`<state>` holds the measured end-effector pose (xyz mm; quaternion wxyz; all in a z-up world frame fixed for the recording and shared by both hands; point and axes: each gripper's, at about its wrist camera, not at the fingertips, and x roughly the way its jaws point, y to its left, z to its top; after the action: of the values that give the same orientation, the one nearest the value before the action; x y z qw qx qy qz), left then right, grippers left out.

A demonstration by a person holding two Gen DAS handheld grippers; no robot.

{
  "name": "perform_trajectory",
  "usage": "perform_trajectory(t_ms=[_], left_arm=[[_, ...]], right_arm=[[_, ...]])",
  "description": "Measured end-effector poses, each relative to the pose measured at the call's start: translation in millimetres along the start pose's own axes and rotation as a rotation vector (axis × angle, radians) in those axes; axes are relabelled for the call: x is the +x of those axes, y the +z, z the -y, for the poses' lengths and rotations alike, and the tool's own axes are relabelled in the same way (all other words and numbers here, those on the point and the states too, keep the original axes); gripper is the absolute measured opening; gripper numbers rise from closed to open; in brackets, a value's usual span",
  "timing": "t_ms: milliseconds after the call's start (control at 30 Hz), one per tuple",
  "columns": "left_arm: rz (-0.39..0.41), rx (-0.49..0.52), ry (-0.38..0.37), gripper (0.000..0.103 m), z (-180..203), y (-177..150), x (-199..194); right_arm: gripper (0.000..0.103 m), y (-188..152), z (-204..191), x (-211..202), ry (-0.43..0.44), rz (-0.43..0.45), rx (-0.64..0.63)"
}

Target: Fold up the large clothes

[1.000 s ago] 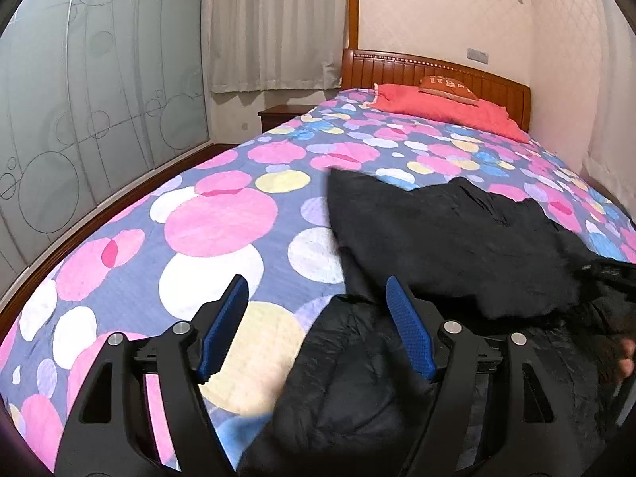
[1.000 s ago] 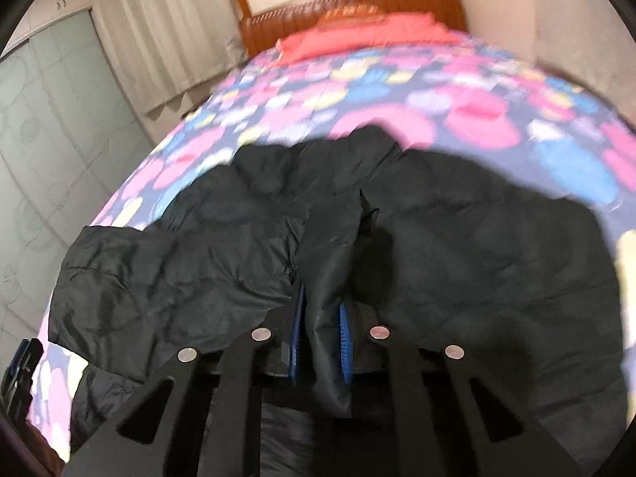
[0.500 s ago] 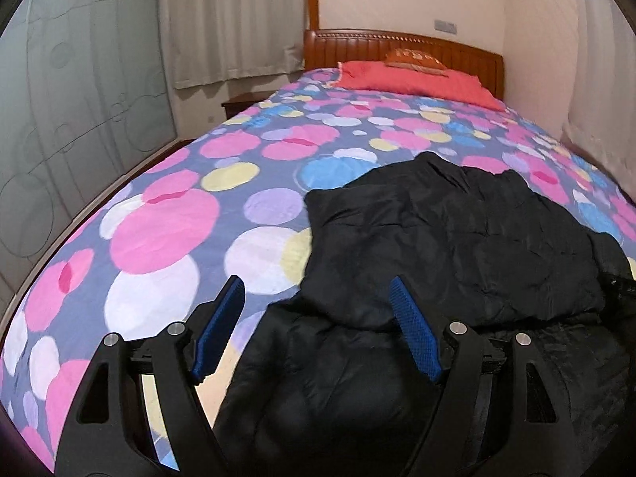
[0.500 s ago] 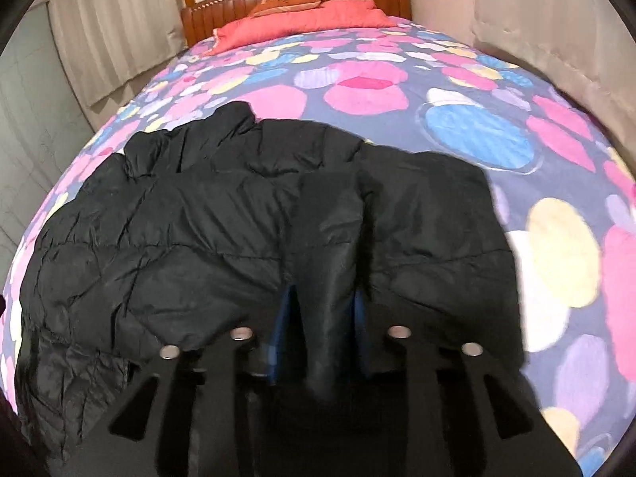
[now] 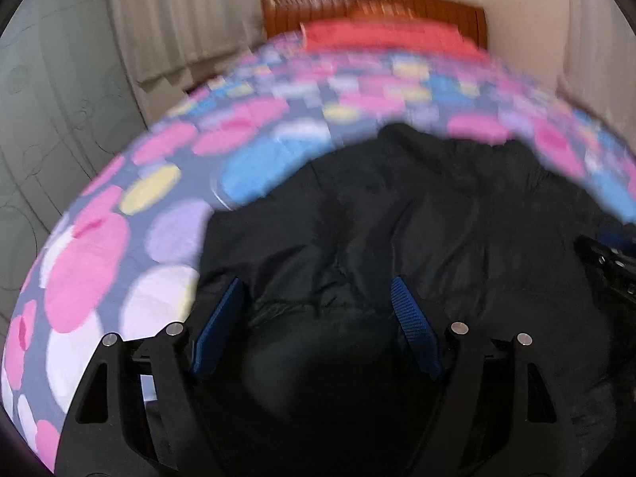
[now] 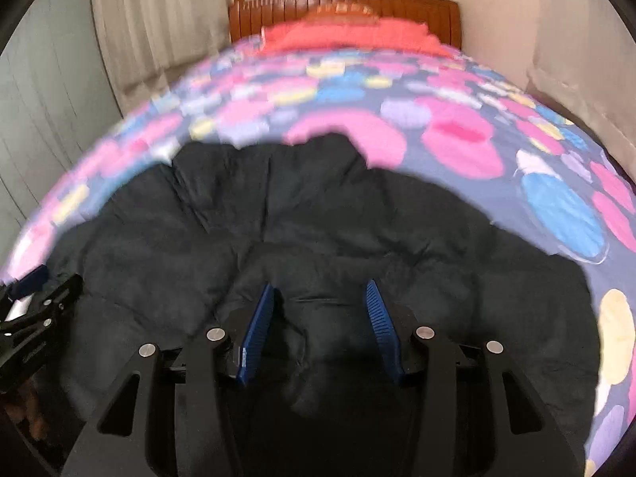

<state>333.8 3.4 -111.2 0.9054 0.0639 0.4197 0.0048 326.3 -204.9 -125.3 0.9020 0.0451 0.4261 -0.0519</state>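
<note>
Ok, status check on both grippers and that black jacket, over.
Left gripper open above black padded jacket. Right gripper opening, fabric fold between pads, not pinched. Jacket lies on polka-dot bedspread. Nothing in the way.

bed (image 6: 457, 139): bedspread with pink, blue, yellow, lilac dots | headboard (image 6: 417, 12): brown slatted wood, far end | pillow (image 6: 349, 35): coral red, against headboard | curtain (image 5: 167, 20): pale, left of the bed | wall (image 6: 516, 8): cream, right side

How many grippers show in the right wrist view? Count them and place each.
2. The right gripper fills the bottom centre, opening over the black jacket; the left gripper pokes in at the left edge, partly cut off.
</note>
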Motion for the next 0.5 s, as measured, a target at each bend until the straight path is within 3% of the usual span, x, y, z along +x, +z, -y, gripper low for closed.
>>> perform_trajectory(t_ms=[67, 167, 267, 367, 433, 500], left_arm=[[-0.051, -0.013, -0.032, 0.077, -0.8, -2.8, 16.6], [-0.051, -0.023, -0.028, 0.076, -5.1, -2.5, 8.8], [0.003, -0.077, -0.030, 0.075, -13.2, -9.7, -20.4], [0.073, -0.082, -0.072, 0.076, -10.6, -21.9, -43.7], [0.012, -0.018, -0.056, 0.076, 1.8, -28.5, -26.1], [-0.049, -0.011, -0.070, 0.076, 6.3, -30.4, -4.2]], right_arm=[[0.049, -4.7, -1.1, 9.6, -0.002, -0.016, -0.008], [0.049, -2.7, -0.6, -0.7, -0.004, -0.021, -0.014], [0.050, -12.6, 5.2, -36.1, -0.013, 0.033, -0.005], [0.050, -33.2, 10.3, -49.9, -0.089, 0.057, -0.034], [0.050, -46.6, 17.4, -31.1, -0.073, -0.003, -0.019], [0.051, -49.0, 20.4, -20.7, -0.056, -0.004, -0.009]])
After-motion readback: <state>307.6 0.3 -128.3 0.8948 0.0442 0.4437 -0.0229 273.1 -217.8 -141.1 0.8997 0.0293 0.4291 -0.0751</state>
